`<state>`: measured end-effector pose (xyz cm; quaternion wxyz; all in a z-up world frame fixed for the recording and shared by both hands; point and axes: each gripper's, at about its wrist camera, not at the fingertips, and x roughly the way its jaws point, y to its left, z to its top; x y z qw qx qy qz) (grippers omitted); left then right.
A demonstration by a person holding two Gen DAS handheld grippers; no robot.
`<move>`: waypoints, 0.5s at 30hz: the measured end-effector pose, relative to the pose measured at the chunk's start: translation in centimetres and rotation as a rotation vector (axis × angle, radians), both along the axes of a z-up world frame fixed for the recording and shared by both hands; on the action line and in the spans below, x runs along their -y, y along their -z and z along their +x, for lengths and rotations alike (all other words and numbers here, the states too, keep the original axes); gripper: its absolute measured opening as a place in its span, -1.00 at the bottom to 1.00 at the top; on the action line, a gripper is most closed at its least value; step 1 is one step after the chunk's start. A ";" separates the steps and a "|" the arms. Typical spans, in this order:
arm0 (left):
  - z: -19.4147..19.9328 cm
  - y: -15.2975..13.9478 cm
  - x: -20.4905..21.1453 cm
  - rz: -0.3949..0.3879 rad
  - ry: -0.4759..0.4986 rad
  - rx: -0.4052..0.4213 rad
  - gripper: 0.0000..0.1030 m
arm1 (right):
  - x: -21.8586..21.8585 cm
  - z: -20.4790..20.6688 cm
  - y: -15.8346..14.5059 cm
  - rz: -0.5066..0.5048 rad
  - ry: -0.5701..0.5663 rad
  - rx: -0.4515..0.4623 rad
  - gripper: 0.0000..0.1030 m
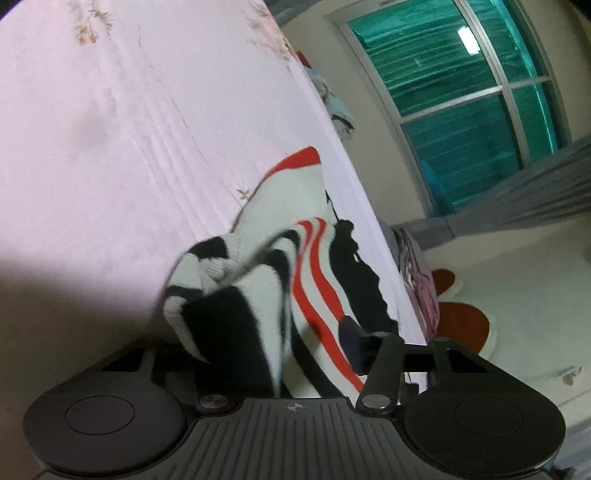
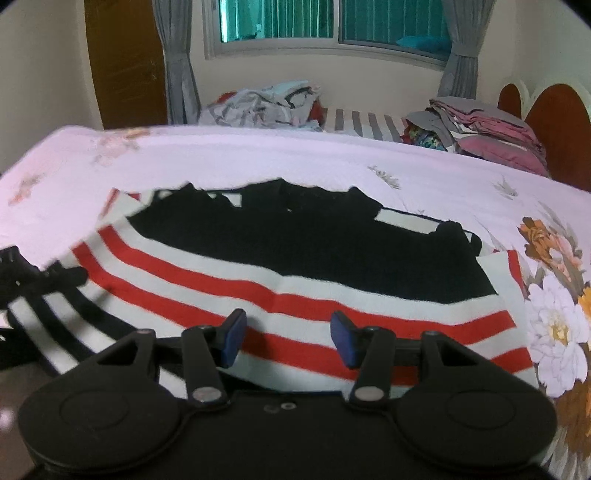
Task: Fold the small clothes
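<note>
A small knitted garment with red, white and black stripes and a black panel lies spread on the pink floral bed sheet. My right gripper hovers open over its near hem, its blue pads apart and nothing pinched. At the garment's left edge the left gripper's black fingers show blurred. In the left wrist view, which is rolled sideways, a thick bunched fold of the garment fills the gap of my left gripper. One blue pad rests against the cloth. The other finger is hidden behind the fold.
A heap of loose clothes sits at the far side of the bed and a folded stack at the back right by the headboard. Behind them is a curtained window. The bed edge runs close to the garment.
</note>
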<state>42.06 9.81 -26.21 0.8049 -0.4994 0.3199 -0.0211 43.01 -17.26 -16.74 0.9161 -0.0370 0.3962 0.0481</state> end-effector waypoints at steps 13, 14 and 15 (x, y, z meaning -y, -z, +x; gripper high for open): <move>1.6 -0.8 0.9 0.026 -0.014 0.043 -0.62 | 0.7 0.1 0.2 0.005 -0.019 -0.010 0.01; 1.1 -1.4 0.7 0.036 -0.008 0.057 -0.65 | 1.1 0.0 0.0 0.027 -0.015 -0.006 0.01; 1.4 -2.1 1.0 0.060 0.007 0.077 -0.67 | 1.3 -0.1 -0.1 0.043 -0.015 -0.004 0.01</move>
